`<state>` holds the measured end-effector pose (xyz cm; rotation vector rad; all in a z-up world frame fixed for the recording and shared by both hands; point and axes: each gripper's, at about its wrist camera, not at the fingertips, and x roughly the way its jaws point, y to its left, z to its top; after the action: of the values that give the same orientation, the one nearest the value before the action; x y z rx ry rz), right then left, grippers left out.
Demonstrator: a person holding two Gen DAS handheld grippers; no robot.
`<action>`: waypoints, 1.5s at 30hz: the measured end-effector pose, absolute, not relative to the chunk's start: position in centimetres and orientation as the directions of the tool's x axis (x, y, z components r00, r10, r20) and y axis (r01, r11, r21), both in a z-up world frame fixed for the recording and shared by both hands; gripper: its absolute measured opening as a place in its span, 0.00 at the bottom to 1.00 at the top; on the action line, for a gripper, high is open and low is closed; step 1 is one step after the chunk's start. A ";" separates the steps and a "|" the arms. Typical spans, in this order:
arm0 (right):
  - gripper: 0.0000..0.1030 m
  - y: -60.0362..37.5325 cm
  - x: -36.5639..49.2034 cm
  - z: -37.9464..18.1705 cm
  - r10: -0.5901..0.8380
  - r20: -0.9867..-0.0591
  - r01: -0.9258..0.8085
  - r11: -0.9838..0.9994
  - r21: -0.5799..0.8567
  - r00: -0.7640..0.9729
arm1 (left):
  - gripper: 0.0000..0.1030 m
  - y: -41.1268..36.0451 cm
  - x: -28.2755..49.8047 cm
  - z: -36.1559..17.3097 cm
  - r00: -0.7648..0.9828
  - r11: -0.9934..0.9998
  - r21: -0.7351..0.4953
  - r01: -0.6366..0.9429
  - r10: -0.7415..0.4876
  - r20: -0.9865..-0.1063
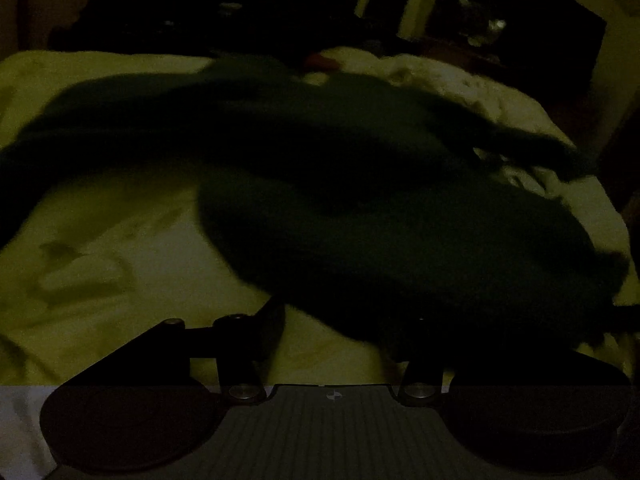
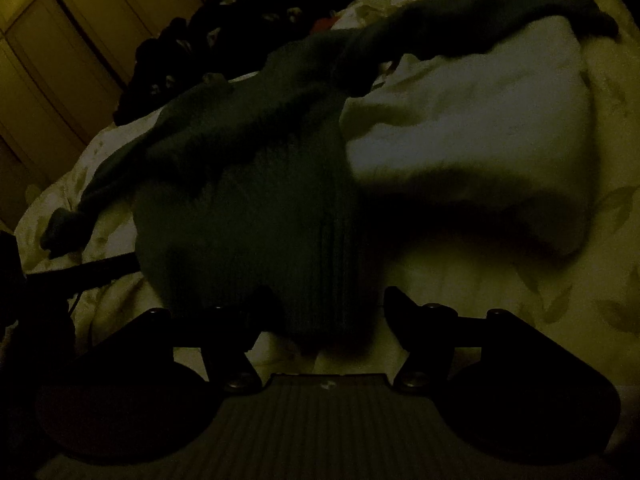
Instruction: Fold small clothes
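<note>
A: Lying across a bed [image 2: 520,288] with a pale leaf-print cover is a dark green ribbed sweater [image 2: 256,208], both sleeves flung out wide, one toward the bed's far right corner and one toward its left edge. The light is very dim.

B: What else is on the bed?

A: A plain white pillow [image 2: 460,140] sits just right of the sweater, under the outstretched right sleeve. A heap of dark patterned cloth [image 2: 224,12] lies along the bed's far edge, with a small red thing [image 1: 320,60] near it. Pale panelled cupboard doors [image 2: 60,40] stand beyond the bed's left side.

B: And the hands?

A: The left hand-held gripper [image 1: 344,332] tilts down over the near edge of the bed, its jaws spread fully wide. The left finger [image 1: 268,320] stands clear over the bare cover; the right one is lost against the dark sweater hem, so I see no grip there.

B: The right one?

A: The right hand-held gripper [image 2: 332,308] also tilts down at the sweater's hem, jaws partly apart. The hem lies between the fingers [image 2: 400,300], but in this gloom I cannot tell whether they press on it.
</note>
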<state>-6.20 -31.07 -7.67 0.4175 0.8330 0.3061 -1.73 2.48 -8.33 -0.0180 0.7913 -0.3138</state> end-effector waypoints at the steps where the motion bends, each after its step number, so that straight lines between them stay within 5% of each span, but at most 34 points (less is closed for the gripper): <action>1: 0.66 -31.0 -6.2 -7.7 0.419 -0.647 -0.098 0.876 0.471 0.636 | 1.00 2.1 -1.3 -8.8 0.659 0.955 -0.123 0.269 -0.275 -0.700; 10: 0.66 -30.6 -5.7 -8.1 0.424 -0.644 -0.119 0.880 0.461 0.637 | 1.00 1.2 1.0 -10.8 0.648 0.969 -0.159 0.188 -0.244 -0.721; 11: 0.65 -30.6 -5.7 -8.2 0.423 -0.643 -0.125 0.881 0.456 0.638 | 0.89 1.4 1.2 -10.9 0.635 0.963 -0.200 0.183 -0.271 -0.723; 13: 0.45 -30.2 -5.8 -8.1 0.418 -0.635 -0.145 0.888 0.436 0.649 | 0.72 2.0 1.6 -10.8 0.604 0.942 -0.291 0.168 -0.332 -0.724; 20: 0.15 -31.2 -6.2 -7.5 0.457 -0.585 -0.149 0.855 0.498 0.670 | 0.68 4.5 0.8 -7.8 0.602 0.916 -0.354 0.189 -0.393 -0.695; 26: 0.11 -33.1 -6.3 -5.8 0.620 -0.416 -0.140 0.650 0.747 0.665 | 0.64 7.6 -1.5 -0.7 0.695 0.931 -0.265 0.251 -0.364 -0.619; 30: 0.10 -35.0 -6.3 -3.9 0.754 -0.138 -0.148 0.299 0.943 0.643 | 0.53 10.3 -3.4 4.7 0.748 0.943 -0.220 0.251 -0.333 -0.573; 32: 0.10 -35.6 -6.5 -3.1 0.773 -0.074 -0.141 0.207 0.968 0.630 | 0.53 11.6 -5.1 6.7 0.762 0.944 -0.205 0.260 -0.331 -0.557; 35: 0.10 -35.8 -7.1 -1.8 0.765 -0.223 -0.112 0.359 0.927 0.604 | 0.51 11.8 -5.7 6.6 0.719 0.938 -0.215 0.272 -0.347 -0.603; 36: 0.10 -35.3 -7.3 -1.7 0.754 -0.299 -0.094 0.429 0.898 0.585 | 0.70 11.8 -5.7 5.6 0.689 0.933 -0.219 0.286 -0.358 -0.630; 39: 0.10 -34.7 -7.7 -3.6 0.701 -0.485 0.002 0.568 0.823 0.523 | 0.97 11.4 -4.6 1.5 0.608 0.942 -0.229 0.247 -0.335 -0.720; 44: 0.13 -34.4 -8.3 -5.3 0.603 -0.603 0.053 0.683 0.728 0.522 | 1.00 10.8 -3.3 -2.9 0.517 0.948 -0.243 0.208 -0.317 -0.795; 45: 0.24 -34.3 -8.3 -5.1 0.574 -0.618 0.045 0.712 0.701 0.538 | 1.00 10.8 -3.3 -3.3 0.514 0.945 -0.252 0.209 -0.326 -0.793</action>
<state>-8.29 -34.27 -5.06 0.7326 0.9669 0.3500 -3.29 10.81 -3.29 -0.1301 0.9797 -0.3227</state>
